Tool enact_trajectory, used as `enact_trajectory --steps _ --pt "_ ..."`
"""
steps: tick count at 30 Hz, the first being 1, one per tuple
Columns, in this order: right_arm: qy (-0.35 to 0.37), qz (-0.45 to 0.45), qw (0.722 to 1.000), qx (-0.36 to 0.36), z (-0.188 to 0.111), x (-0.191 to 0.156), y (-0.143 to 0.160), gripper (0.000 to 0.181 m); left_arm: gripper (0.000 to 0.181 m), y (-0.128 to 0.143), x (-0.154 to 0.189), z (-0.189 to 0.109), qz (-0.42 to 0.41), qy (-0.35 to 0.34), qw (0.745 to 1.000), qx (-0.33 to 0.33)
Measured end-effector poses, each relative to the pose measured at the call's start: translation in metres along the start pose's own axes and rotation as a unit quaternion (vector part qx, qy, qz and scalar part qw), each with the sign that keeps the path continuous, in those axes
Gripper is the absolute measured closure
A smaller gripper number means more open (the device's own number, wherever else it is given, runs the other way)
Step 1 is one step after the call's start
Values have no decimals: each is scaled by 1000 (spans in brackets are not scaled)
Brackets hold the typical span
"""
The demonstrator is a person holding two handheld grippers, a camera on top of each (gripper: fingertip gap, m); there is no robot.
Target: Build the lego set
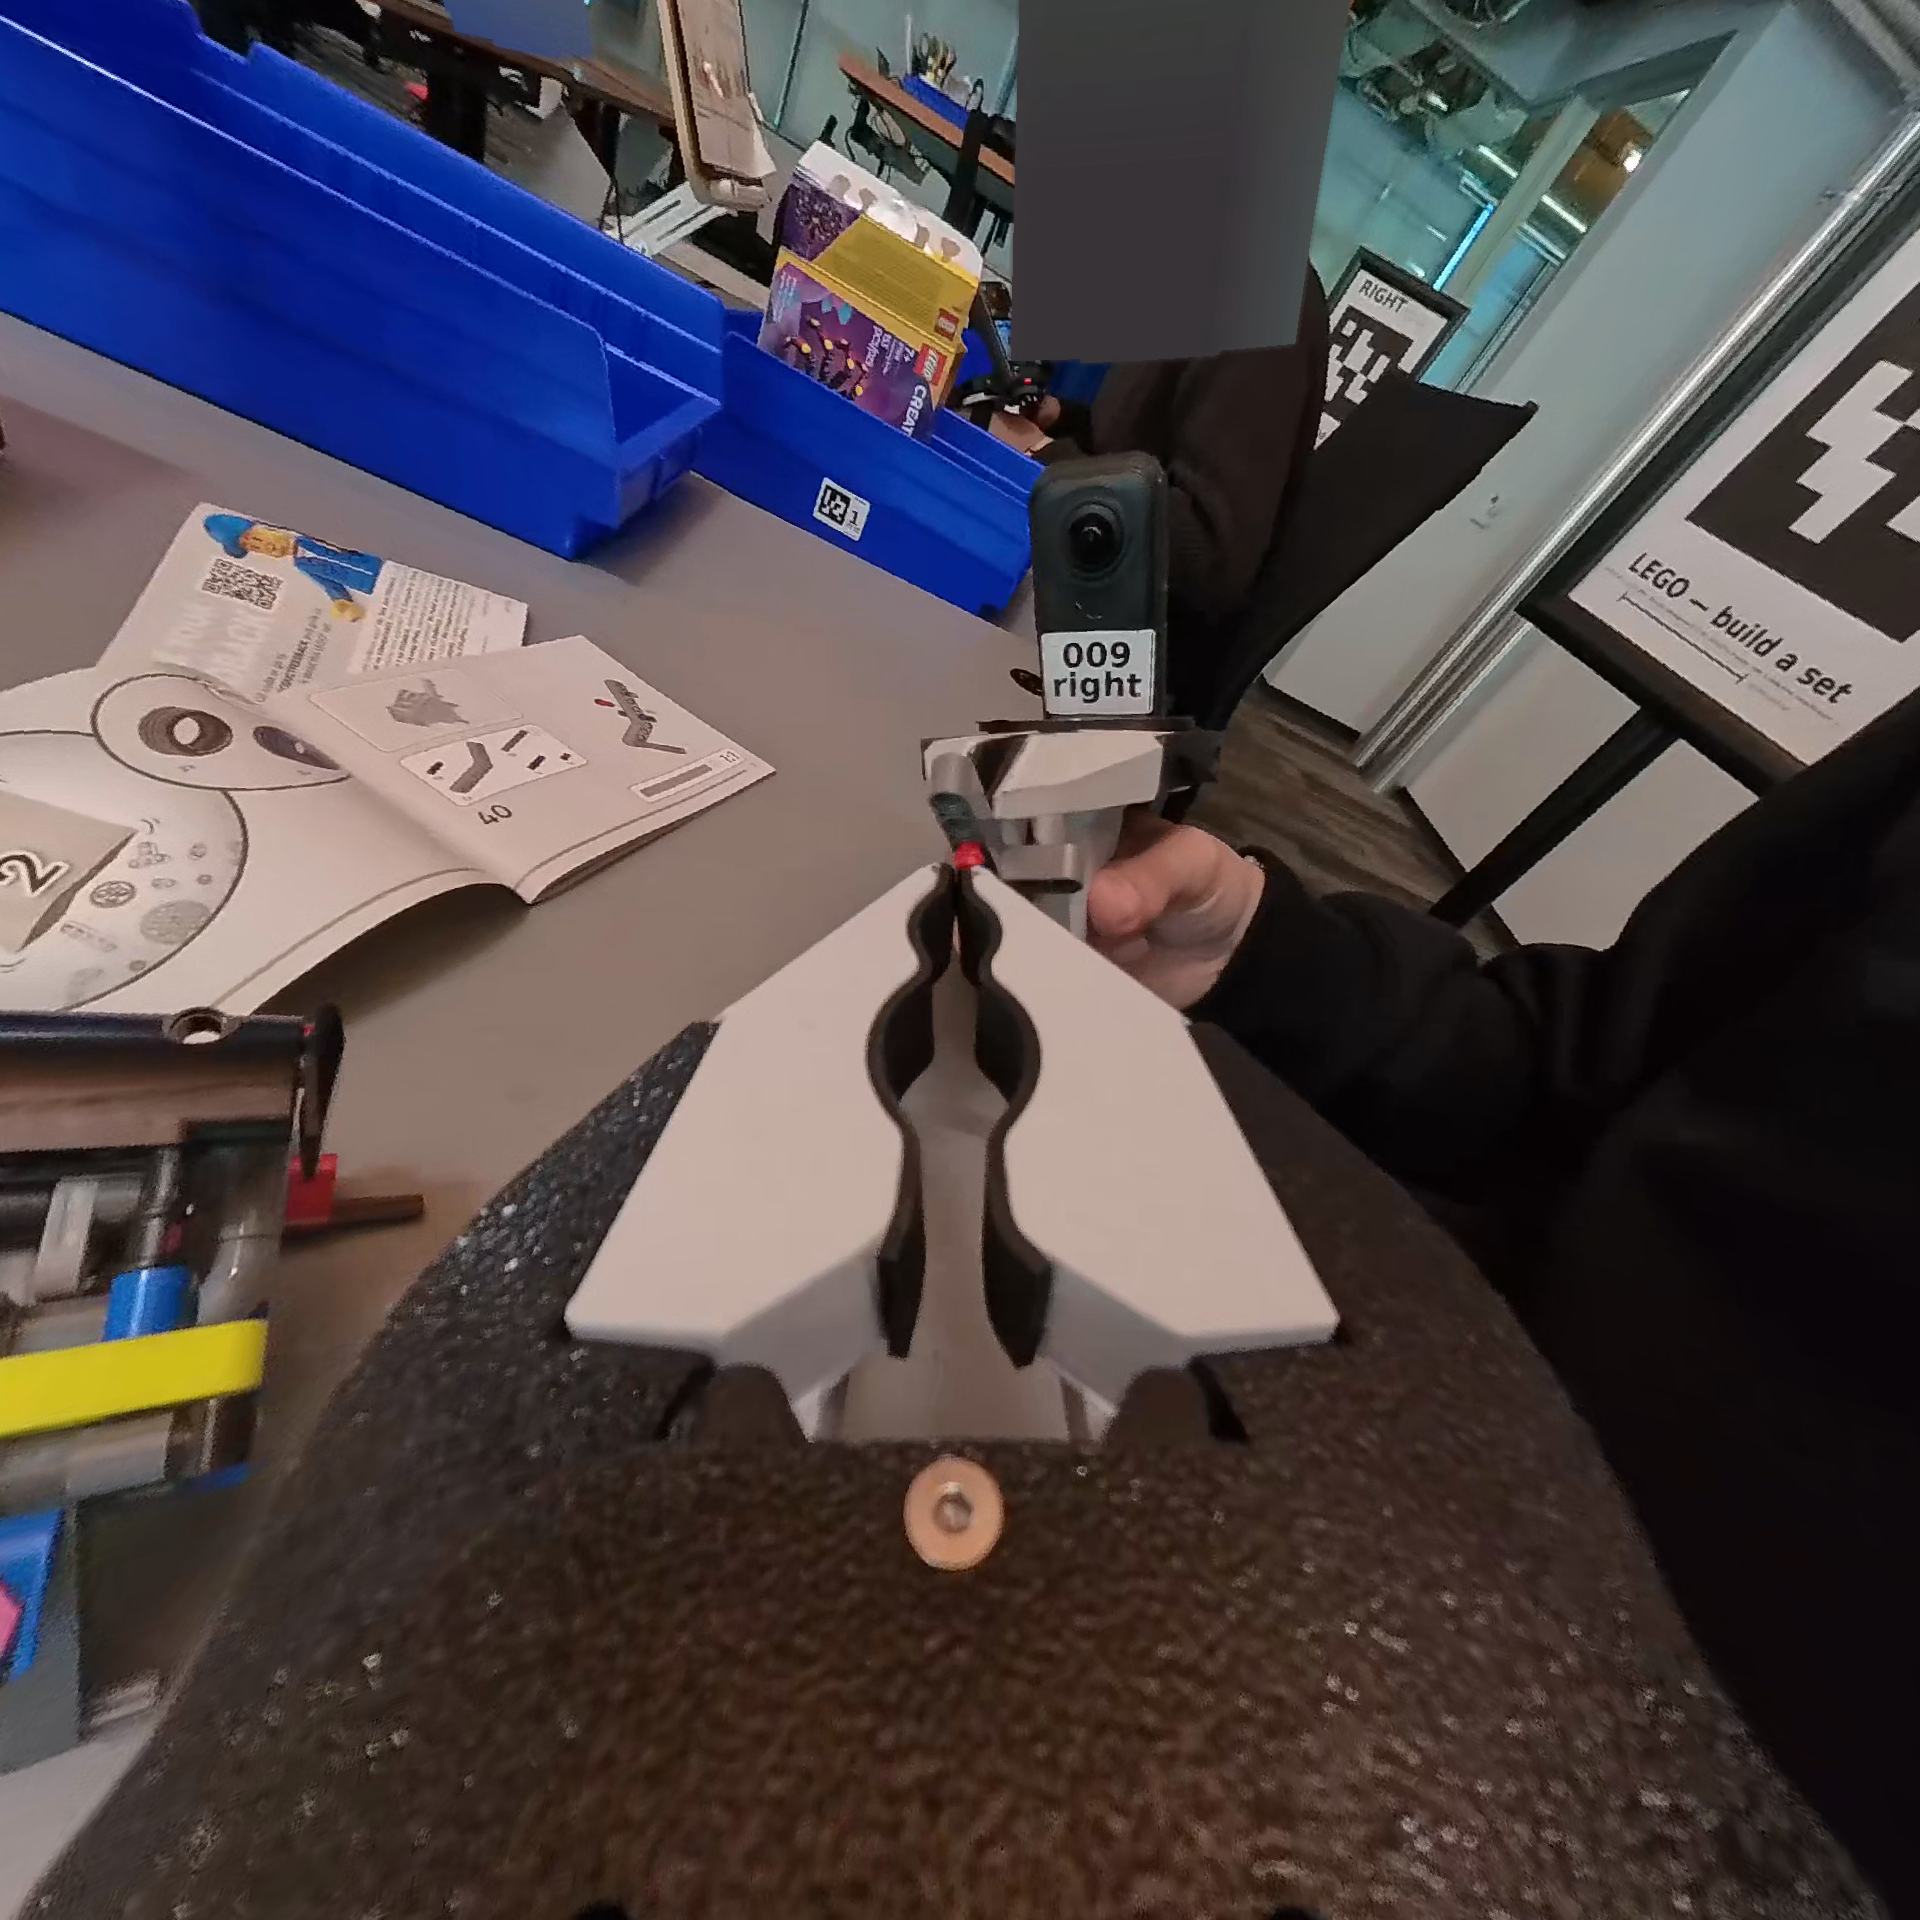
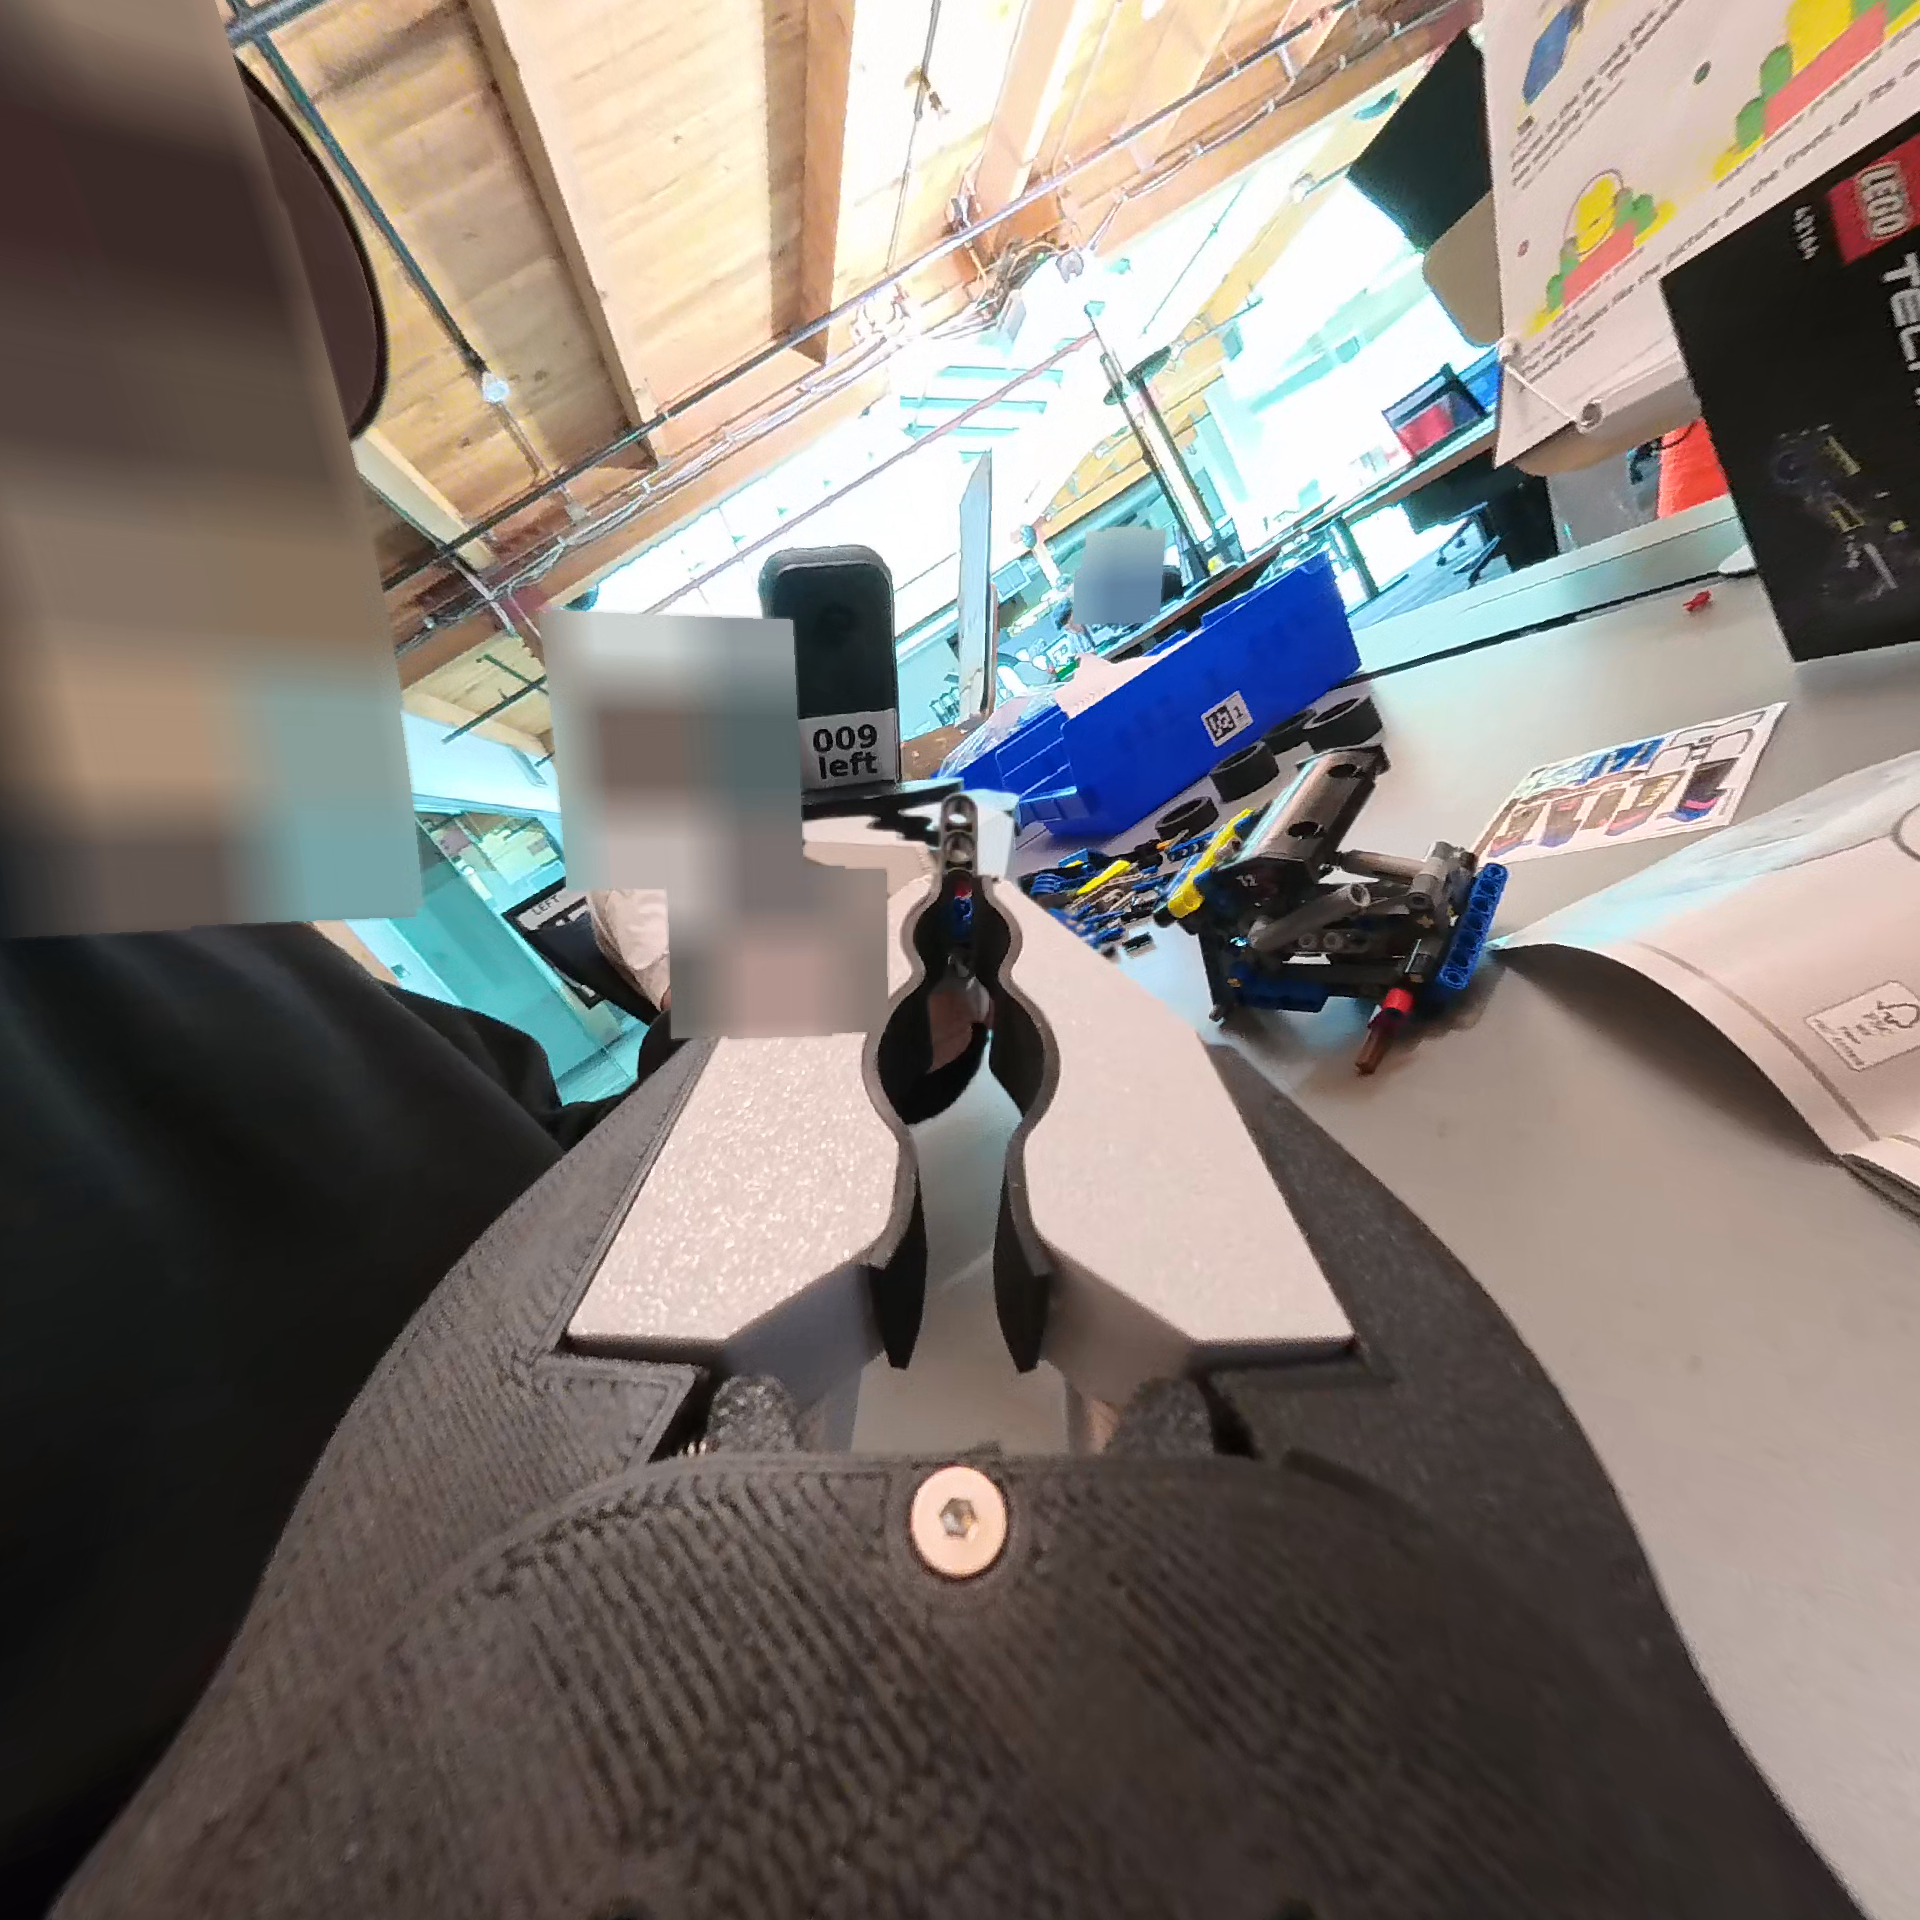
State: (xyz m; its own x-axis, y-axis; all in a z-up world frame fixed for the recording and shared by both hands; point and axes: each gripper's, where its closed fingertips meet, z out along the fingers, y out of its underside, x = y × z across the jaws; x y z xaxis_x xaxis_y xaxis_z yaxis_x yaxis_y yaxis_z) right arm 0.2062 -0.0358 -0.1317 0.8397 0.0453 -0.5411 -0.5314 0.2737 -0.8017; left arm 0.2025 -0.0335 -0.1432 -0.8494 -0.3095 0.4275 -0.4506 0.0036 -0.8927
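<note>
My left gripper [image 1: 958,878] is shut on a small red pin [image 1: 968,857] at its fingertips. My right gripper [image 2: 961,883] is shut on a short grey beam with holes [image 2: 958,831], with a blue and red bit showing in the gap just behind the beam. The two grippers face each other tip to tip above the table edge, and the pin meets the beam's end [image 1: 948,812]. The right gripper [image 1: 1023,790] shows held by a hand in the left wrist view. The left gripper [image 2: 904,831] shows in the right wrist view. A partly built blue and grey model [image 2: 1340,914] lies on the table.
An open instruction booklet [image 1: 436,758] lies on the grey table [image 1: 644,977] in front of blue bins [image 1: 343,281] and a set box [image 1: 873,301]. Loose pieces [image 2: 1101,894], black wheels [image 2: 1247,769], a sticker sheet [image 2: 1631,790] and a black box [image 2: 1808,416] surround the model. Only a small space, under 4 cm, lies between the two pairs of fingers.
</note>
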Motion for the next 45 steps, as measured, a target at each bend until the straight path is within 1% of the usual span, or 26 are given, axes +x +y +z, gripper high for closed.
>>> enact_trajectory --steps 7,13,15,17,19,20,22,23,25,27,29,30,31,33,34,36,39,42,45 --pt "14 8 1000 -11 2 5 3 178 181 2 -2 -1 19 -11 1000 -8" --pt "26 -5 999 -47 2 6 10 179 181 9 -4 0 70 -33 996 -44" --pt "28 -8 998 -47 1 6 10 178 181 9 -5 1 67 -35 996 -41" --pt "23 -7 999 -39 0 4 8 178 181 8 -3 1 53 -21 998 -33" --pt "62 -25 997 -50 -7 13 4 178 181 6 -8 1 35 -30 999 -22" --pt "83 -46 995 -44 -16 15 -6 178 181 7 -11 1 39 -42 998 -22" --pt "129 -78 988 -40 -37 20 -27 179 181 14 -15 1 63 -57 995 -48" --pt "162 -94 981 -55 -48 27 -31 179 181 20 -13 3 76 -53 993 -70" --pt "210 -120 965 -103 -67 41 -26 178 180 35 -3 13 104 -31 988 -113" --pt "220 -104 965 -97 -77 44 -25 178 176 52 -1 27 137 -39 978 -154" --pt "230 -51 969 -75 -88 50 -25 178 172 68 -10 37 175 -73 961 -200" --pt "237 -44 968 -69 -94 53 -25 179 168 75 -16 40 194 -85 951 -224" --pt "249 -49 964 -76 -98 56 -23 179 164 81 -23 42 207 -97 941 -248" --pt "288 -76 945 -138 -107 65 -8 178 161 81 -35 48 228 -123 927 -269" --pt "309 -98 930 -171 -111 69 -1 178 161 79 -38 52 233 -124 926 -270" --pt "340 -128 907 -214 -117 77 10 178 161 78 -40 62 219 -111 930 -272" --pt "336 -128 899 -250 -115 77 24 178 162 83 -45 71 201 -100 931 -289" --pt "345 -153 880 -289 -117 81 32 178 161 91 -48 74 203 -97 924 -308" --pt "346 -163 868 -316 -118 83 39 177 164 91 -48 75 197 -94 928 -302"
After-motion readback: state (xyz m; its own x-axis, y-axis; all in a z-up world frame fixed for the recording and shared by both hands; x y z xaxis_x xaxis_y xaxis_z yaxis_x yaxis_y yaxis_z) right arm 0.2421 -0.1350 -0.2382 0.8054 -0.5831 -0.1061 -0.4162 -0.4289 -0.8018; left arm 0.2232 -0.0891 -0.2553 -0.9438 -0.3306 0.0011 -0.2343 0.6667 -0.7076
